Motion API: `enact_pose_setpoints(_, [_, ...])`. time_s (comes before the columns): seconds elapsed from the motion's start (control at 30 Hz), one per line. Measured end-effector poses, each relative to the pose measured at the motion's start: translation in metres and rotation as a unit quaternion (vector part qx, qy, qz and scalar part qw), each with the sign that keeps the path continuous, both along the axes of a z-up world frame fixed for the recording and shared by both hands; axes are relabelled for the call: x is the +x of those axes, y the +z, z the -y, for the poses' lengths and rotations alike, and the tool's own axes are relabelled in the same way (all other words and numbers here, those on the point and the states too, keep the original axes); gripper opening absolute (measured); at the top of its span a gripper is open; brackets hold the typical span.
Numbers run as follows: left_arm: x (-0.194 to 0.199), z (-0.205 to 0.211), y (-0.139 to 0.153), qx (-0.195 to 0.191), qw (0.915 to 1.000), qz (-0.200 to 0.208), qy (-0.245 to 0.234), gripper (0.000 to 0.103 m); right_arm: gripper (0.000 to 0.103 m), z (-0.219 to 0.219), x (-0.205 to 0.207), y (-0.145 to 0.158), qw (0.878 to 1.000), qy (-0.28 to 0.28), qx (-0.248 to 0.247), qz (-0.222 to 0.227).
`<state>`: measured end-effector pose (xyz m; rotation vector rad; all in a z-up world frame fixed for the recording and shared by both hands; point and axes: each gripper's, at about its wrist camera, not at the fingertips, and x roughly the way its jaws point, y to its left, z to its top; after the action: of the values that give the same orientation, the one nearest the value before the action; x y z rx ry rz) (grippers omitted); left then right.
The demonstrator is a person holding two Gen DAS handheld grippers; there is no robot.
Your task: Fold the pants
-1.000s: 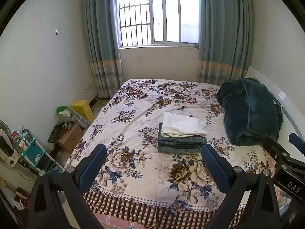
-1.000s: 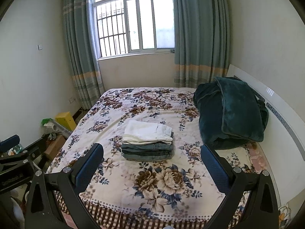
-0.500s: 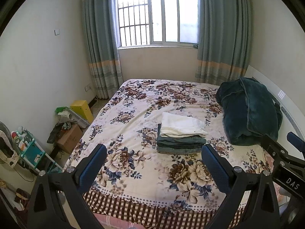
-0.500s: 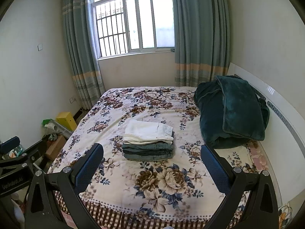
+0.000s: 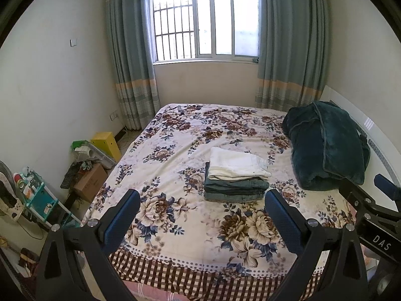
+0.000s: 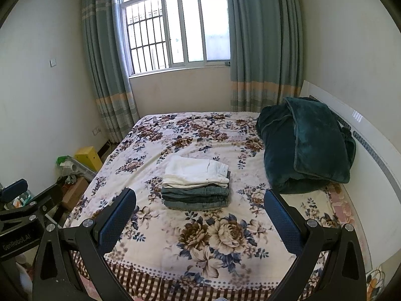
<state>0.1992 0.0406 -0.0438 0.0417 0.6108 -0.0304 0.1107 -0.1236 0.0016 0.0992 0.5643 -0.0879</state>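
We hold left tool (image 5: 201, 214) and right tool (image 6: 200, 213) wide, empty, near folded pants stack (image 5: 235, 175) on bed (image 5: 175, 135).

Black jaws, blue dimpled pads (image 5: 121, 219)

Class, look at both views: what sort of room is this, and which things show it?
Most likely a home bedroom: a bed under a floral cover, folded pants stacked on it, and a curtained window.

Folded pants stack (image 5: 235, 175) mid-bed (image 5: 175, 225); blanket (image 5: 325, 148) right (against headboard (image 6: 371, 150)); boxes (image 5: 90, 183) on floor left.
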Motion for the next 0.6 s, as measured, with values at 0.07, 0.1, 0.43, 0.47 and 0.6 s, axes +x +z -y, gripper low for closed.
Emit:
enact_pose_setpoints(0.07, [0.0010,-0.0003,-0.0007,0.000,1.0000,0.001,0.000,0.102,0.103,-0.0005,0.0013,0.0001,1.000,0.000,0.001,0.000])
enact_pose_setpoints(0.1, [0.0010,0.0001,-0.0006,-0.001,1.0000,0.000,-0.001,0.102,0.103,0.0012,0.0008,0.0011,1.000,0.001,0.001,0.000])
enact_pose_setpoints(0.43, [0.0005,0.0027,-0.0010,0.001,1.0000,0.001,-0.002,0.102,0.103,-0.0042,0.0008,-0.0009,1.000,-0.001,0.002,0.001])
enact_pose_setpoints(0.47, [0.0008,0.0026,-0.0012,0.001,1.0000,0.000,-0.002,0.102,0.103,-0.0064,0.0014,-0.0021,1.000,-0.001,0.002,0.000])
enact_pose_setpoints(0.6, [0.0007,0.0026,-0.0011,0.001,1.0000,0.000,-0.002,0.102,0.103,-0.0066,0.0003,-0.0019,1.000,-0.002,0.002,0.001])
